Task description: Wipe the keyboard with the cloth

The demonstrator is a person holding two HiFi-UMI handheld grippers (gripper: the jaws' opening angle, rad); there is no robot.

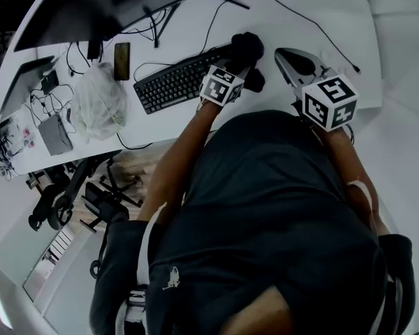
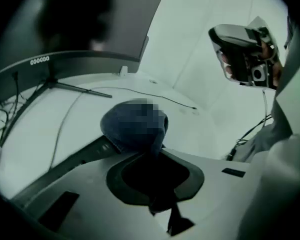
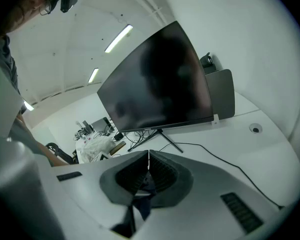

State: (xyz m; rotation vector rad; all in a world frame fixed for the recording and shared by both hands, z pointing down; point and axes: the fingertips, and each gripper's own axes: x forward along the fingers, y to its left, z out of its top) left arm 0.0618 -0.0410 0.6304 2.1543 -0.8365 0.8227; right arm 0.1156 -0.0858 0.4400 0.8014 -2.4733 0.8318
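The white desk (image 1: 195, 30) fills the upper part of the head view, with the dark monitor (image 3: 160, 84) across its top edge. The black keyboard (image 1: 174, 82) lies slantwise at upper centre. Left of it sit a crumpled clear plastic bag (image 1: 98, 103) and a phone (image 1: 121, 60) lying flat.

The cloth (image 1: 246, 49) is at the right end of the keyboard, just above centre in the head view. It is a dark bundle, bunched into a rounded lump rather than spread flat. In the left gripper view it bulges out past the jaw tips in mid-frame, with the keyboard a dark strip running off to the lower left. I cannot tell whether it is pressing on the keys or sitting just above them.

The left gripper (image 2: 152, 153) has its tongs pinched narrow on a fold of the cloth. The right gripper (image 3: 149, 159) is off to the right, apart from the keyboard. Its tongs are pressed together with nothing between them.

As for progress, the cloth is in hand and at the keyboard, so picking it up is done. With the bundle at one end, most of the key rows to the left probably remain to be wiped, though no keys look visibly cleaner or dirtier than others.
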